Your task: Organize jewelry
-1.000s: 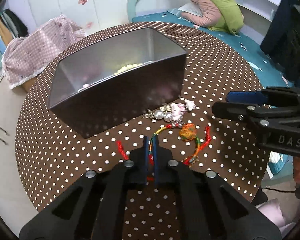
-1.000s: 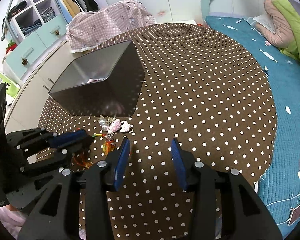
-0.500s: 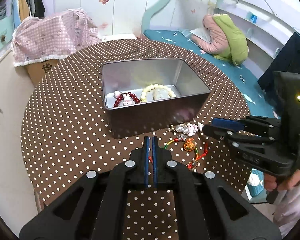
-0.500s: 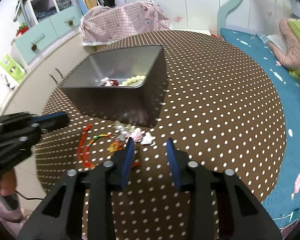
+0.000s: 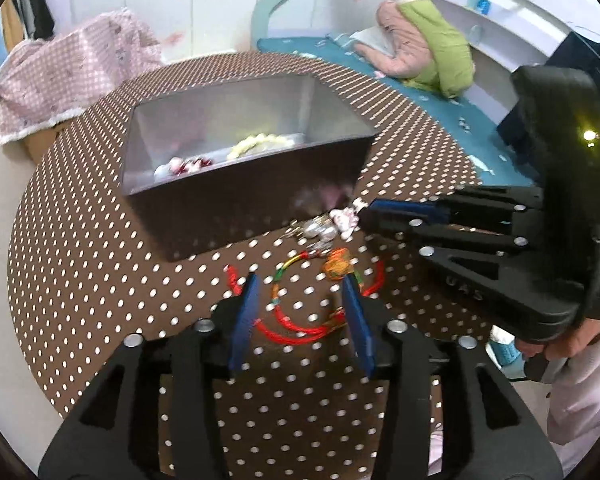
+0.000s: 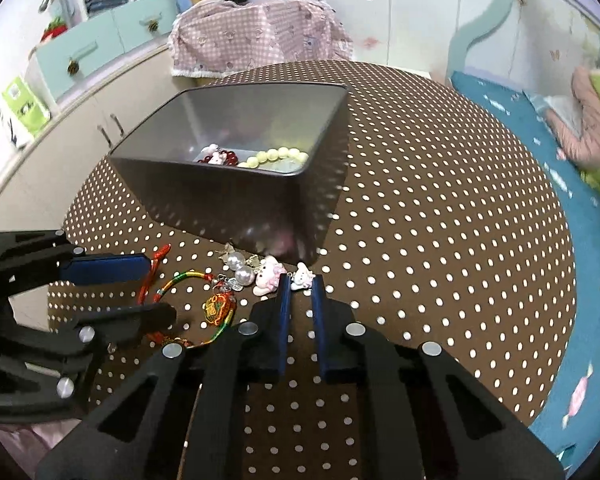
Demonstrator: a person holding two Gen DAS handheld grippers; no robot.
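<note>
Two grippers, left gripper point(image 5: 300, 292) wide apart, right gripper point(image 6: 300, 284) narrowly apart, flank a red-and-rainbow cord bracelet point(image 5: 296, 300).

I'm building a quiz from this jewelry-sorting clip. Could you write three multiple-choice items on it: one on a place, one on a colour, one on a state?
1. Where does the cream bead bracelet lie?
A. inside the grey metal tin
B. on the dotted brown tablecloth
C. between gripper fingers

2. What colour is the long looped cord bracelet?
A. blue
B. red
C. white

3. How is the left gripper?
A. shut on a bracelet
B. open over the cord
C. out of view

Key: 1 A, the beads show over the tin's rim. 2 B, red against the cloth. 3 B, its pads stand apart, empty.
</note>
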